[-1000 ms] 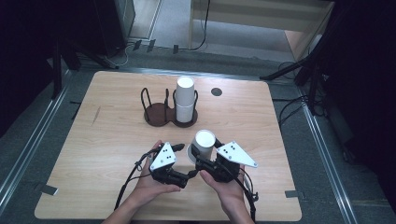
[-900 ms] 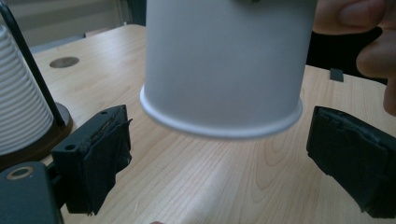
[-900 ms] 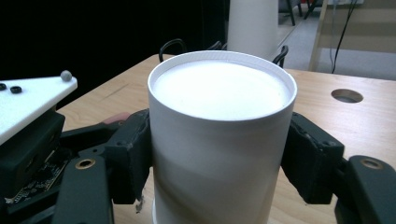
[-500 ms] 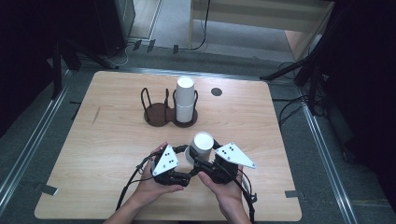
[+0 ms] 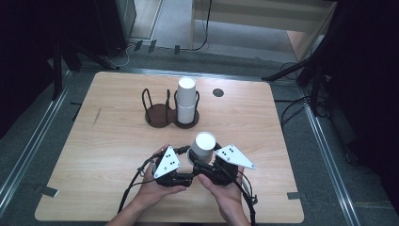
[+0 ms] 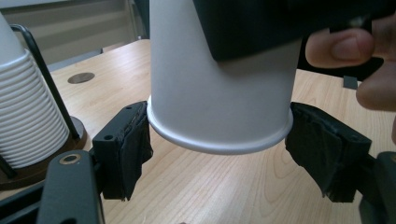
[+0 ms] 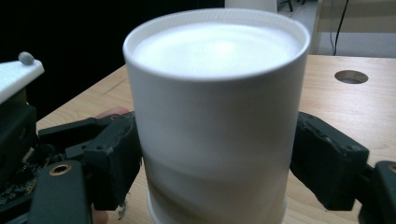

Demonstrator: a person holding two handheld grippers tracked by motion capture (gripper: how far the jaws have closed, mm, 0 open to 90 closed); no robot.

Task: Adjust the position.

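Light wooden tabletop (image 5: 108, 155), dark floor all around, and the action sits right at the near edge. Both hands have come together around one white paper cup (image 5: 203, 147), upside down, its flat base facing up, lifted off the wood; the left gripper view shows its rolled rim hanging clear above the table.

The left gripper (image 6: 218, 149) sits at that rim. Its jaws have just been closing in, and the taped black pads now meet the rim on either side, the left pad (image 6: 133, 140) touching the lip and the right one at the edge of it. It's clamped on the cup's mouth end.

The right gripper (image 7: 217, 158) is at the cup's wall higher up. Its jaws have just been opening, and the cup stands between them; the left pad (image 7: 119, 154) is against the wall, while the right pad (image 7: 327, 158) sits at the cup's edge, and whether it presses I cannot tell.

Further back on the table, well apart from the hands, stands a dark brown two-ring cup holder with black wire loops (image 5: 162, 113). Its right ring carries a stack of white paper cups (image 5: 186, 101), also upside down; the left ring is bare. A small round hole (image 5: 218, 92) marks the tabletop beyond it.
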